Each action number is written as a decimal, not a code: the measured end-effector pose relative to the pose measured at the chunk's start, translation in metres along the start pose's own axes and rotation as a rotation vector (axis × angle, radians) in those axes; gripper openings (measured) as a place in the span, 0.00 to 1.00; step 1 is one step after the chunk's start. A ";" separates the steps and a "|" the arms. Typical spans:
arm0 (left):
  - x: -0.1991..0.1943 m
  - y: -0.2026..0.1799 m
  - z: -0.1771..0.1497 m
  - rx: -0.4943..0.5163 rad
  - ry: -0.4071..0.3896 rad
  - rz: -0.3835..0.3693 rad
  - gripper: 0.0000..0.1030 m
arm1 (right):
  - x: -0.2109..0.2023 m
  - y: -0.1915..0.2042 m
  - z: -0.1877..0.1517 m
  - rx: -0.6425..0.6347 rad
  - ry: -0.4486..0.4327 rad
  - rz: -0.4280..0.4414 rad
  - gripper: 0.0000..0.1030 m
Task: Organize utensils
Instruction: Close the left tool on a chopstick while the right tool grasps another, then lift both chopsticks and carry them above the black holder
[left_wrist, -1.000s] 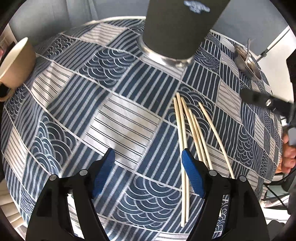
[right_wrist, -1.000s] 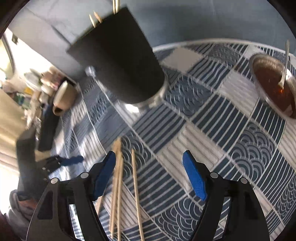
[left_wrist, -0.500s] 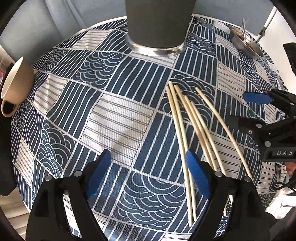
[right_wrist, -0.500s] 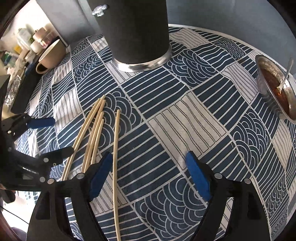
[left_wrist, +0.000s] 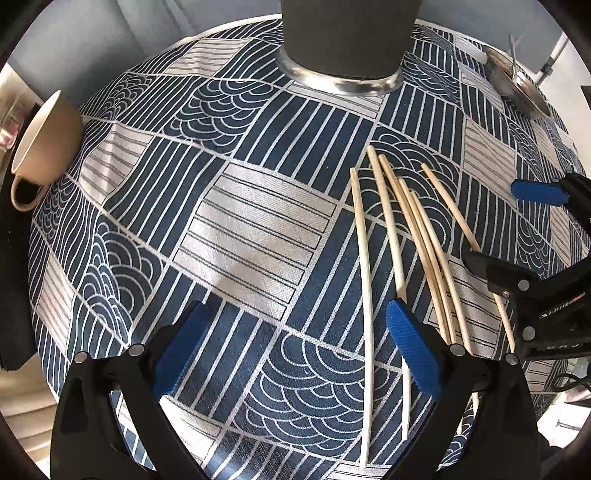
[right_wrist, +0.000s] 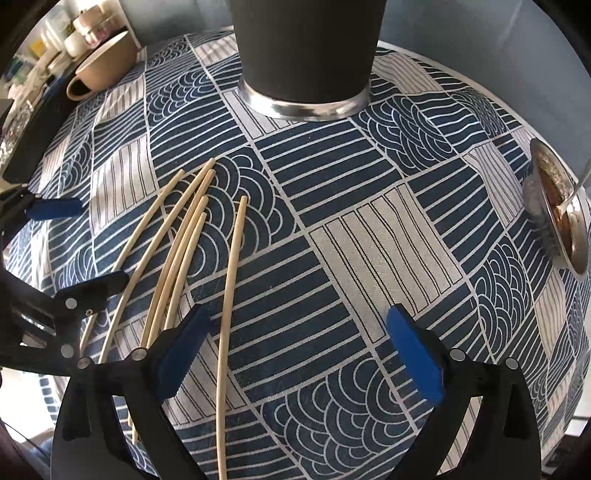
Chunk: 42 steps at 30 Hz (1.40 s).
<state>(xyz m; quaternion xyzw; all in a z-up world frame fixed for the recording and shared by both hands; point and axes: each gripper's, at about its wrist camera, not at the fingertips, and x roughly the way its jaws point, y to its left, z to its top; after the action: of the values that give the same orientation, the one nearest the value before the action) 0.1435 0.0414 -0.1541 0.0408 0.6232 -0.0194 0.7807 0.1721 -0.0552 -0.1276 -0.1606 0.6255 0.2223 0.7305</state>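
A beige mug (left_wrist: 44, 147) is seen at the far left edge of the blue-and-white patterned cloth (left_wrist: 240, 236), lying tipped with its handle toward the camera; in the right wrist view it sits at the upper left, with jars and clutter blurred behind it. A dark flat object is glimpsed at the cloth's left edge, too cut off to be identified.

The left gripper (left_wrist: 295, 347) is held above bare cloth, pointed down. Its jaws have just been opening and are spread wide, with nothing between them except one pale chopstick that passes just inside the right finger.

A black cup (left_wrist: 347, 37) with a shiny metal base ring is placed at the top centre of both views, well apart from both grippers.

The chopsticks (left_wrist: 410, 229), six in number, are laid loose on the cloth in a fan, their tips pointed toward the cup. They lie between the two grippers, and several are partly hidden under the left gripper's right finger.

The right gripper (right_wrist: 299, 350) is likewise pointed down over the cloth. Its jaws have just been opening and are spread wide; one chopstick runs just inside its left finger, unpinched, while the others pass under that finger.

A metal bowl (right_wrist: 557, 210) with brown residue and a spoon (right_wrist: 576, 192) is set at the far right.
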 end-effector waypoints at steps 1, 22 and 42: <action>0.000 0.001 -0.001 0.002 0.000 -0.003 0.93 | 0.000 0.000 0.001 -0.012 0.010 0.002 0.89; -0.019 0.069 -0.064 -0.062 0.069 0.031 0.07 | -0.018 -0.054 -0.030 0.231 0.036 0.234 0.05; -0.064 0.027 -0.020 -0.127 0.038 -0.331 0.04 | -0.094 -0.083 -0.028 0.431 -0.254 0.678 0.05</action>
<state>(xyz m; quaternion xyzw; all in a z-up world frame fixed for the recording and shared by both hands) 0.1122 0.0686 -0.0954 -0.1111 0.6360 -0.1076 0.7560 0.1805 -0.1516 -0.0435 0.2395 0.5801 0.3321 0.7041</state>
